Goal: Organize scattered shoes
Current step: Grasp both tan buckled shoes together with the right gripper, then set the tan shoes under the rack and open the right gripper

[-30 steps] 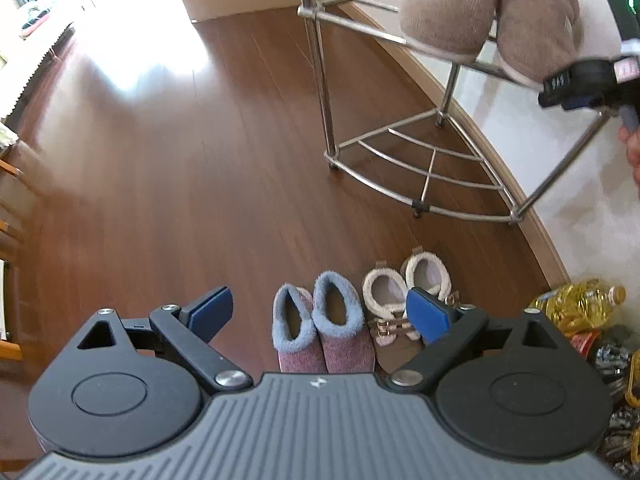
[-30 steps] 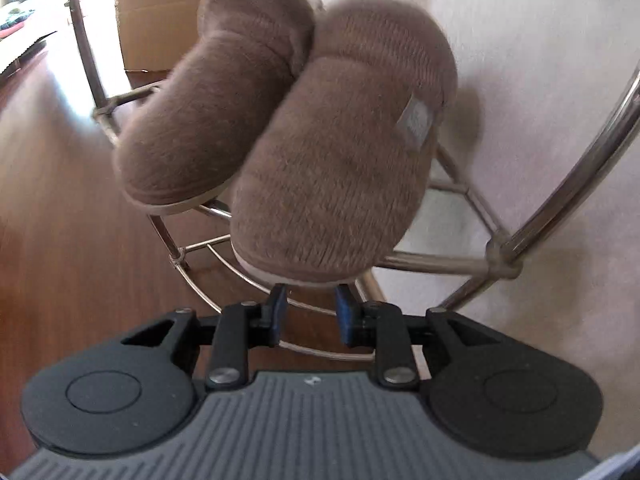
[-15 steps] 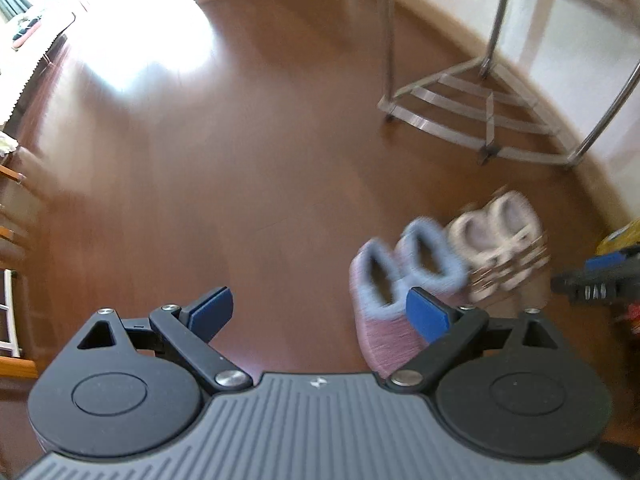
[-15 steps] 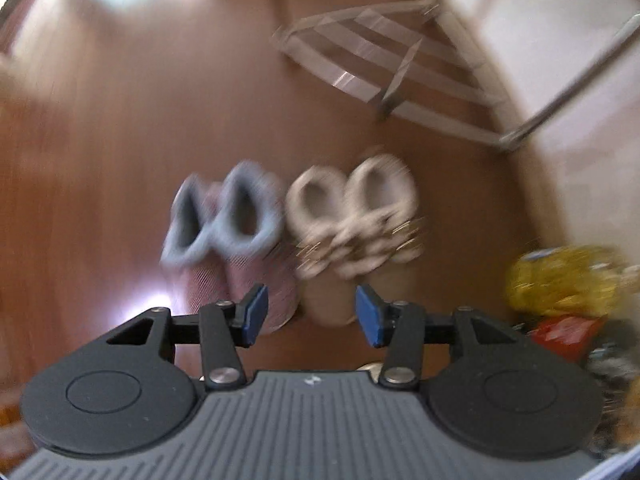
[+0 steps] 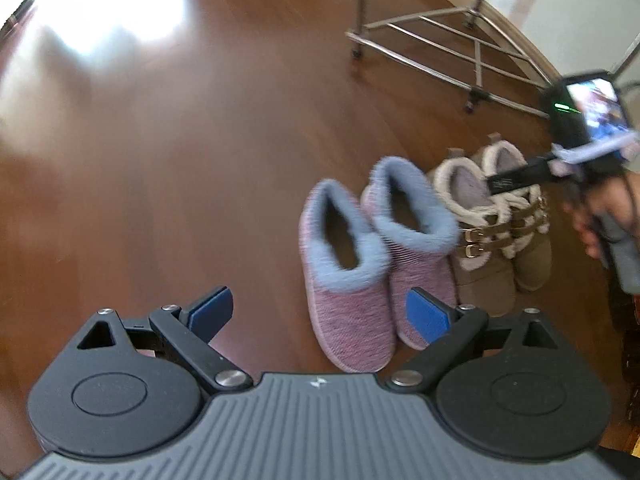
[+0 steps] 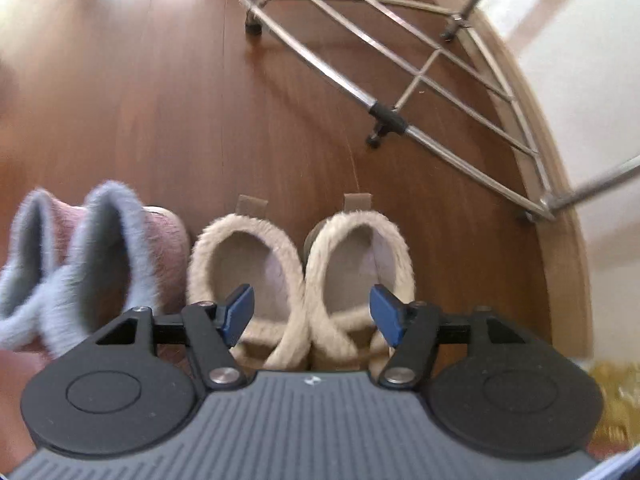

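A pair of pink knit slipper boots with blue fleece cuffs [image 5: 352, 272] stands on the wood floor; it also shows at the left in the right wrist view [image 6: 100, 248]. Beside it on the right stands a pair of tan boots with cream fleece lining and buckles [image 5: 492, 224], also in the right wrist view [image 6: 304, 276]. My left gripper [image 5: 320, 312] is open and empty, just above the toes of the pink pair. My right gripper [image 6: 312, 312] is open and empty, straddling the inner cuffs of the tan pair from above; it shows in the left wrist view [image 5: 516, 176].
A metal corner shoe rack [image 6: 400, 80] stands against the white wall and curved baseboard beyond the shoes; its bottom shelf shows in the left wrist view [image 5: 460, 52]. Yellow packaged goods [image 6: 612, 392] lie at the right edge. Sunlit wood floor [image 5: 160, 120] stretches left.
My right gripper left the brown slippers on the rack's upper shelf, came down over the tan boots and opened wider. My left gripper moved closer to the pink pair.
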`<state>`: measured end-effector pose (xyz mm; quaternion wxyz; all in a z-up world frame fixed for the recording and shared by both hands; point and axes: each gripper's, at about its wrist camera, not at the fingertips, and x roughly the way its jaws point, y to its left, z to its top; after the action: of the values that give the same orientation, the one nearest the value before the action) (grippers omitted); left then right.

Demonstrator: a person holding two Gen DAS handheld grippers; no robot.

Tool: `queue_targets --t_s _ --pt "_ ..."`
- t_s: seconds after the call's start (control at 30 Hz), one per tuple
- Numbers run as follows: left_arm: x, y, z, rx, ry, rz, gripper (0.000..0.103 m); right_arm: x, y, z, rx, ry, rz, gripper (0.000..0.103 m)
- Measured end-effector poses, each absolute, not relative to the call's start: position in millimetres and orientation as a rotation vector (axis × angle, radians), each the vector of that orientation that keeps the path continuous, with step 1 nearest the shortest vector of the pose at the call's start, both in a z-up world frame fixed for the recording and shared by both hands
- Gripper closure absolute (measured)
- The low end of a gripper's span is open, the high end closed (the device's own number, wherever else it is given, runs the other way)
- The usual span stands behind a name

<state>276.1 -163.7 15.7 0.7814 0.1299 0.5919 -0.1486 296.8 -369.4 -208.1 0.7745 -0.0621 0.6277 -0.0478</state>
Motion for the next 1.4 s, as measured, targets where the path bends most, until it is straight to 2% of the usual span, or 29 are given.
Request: queue_targets --t_s 0.07,0.17,0.23,0.3,0.33,0.4,0.7,0.97,1.07,1.27,1.37,1.4 --pt "280 -179 4 0.297 1.263 -0.345 0.008 303 -373 -234 -0.152 1.391 -0.080 0.044" --pt "289 -196 -8 0.309 1.250 -0.372 0.008 302 -377 -268 -0.168 1.446 -0.078 0.056" --pt "298 -213 -17 0.331 1.241 -0.399 0.008 300 -378 -279 -0.188 1.434 -0.050 0.078" --pt "305 -225 -21 0.353 1.221 -0.416 0.008 302 -380 -284 -0.150 1.436 -0.005 0.079" --pt "309 -230 -23 0.363 1.215 -0.419 0.008 302 -380 -283 -0.150 1.432 0.008 0.085" --pt "315 -241 -26 0.373 1.213 -0.416 0.008 296 -387 -279 -0.130 1.403 0.058 0.089" --pt "324 -293 -31 0.364 1.209 -0.452 0.008 261 -437 -205 0.053 1.204 -0.015 0.090" --pt "324 -313 -25 0.355 1.189 -0.472 0.008 338 -530 -134 0.232 1.035 -0.178 0.090" --pt "323 -310 -25 0.344 1.191 -0.461 0.008 378 -565 -130 0.247 1.012 -0.256 0.090" --pt "321 -298 -32 0.313 1.212 -0.437 0.008 449 -607 -162 0.148 1.027 -0.355 0.089" --pt "317 -289 -36 0.312 1.226 -0.424 0.008 477 -621 -186 0.136 1.064 -0.391 0.086" --pt "315 -285 -36 0.307 1.230 -0.419 0.008 480 -621 -185 0.128 1.056 -0.408 0.079"
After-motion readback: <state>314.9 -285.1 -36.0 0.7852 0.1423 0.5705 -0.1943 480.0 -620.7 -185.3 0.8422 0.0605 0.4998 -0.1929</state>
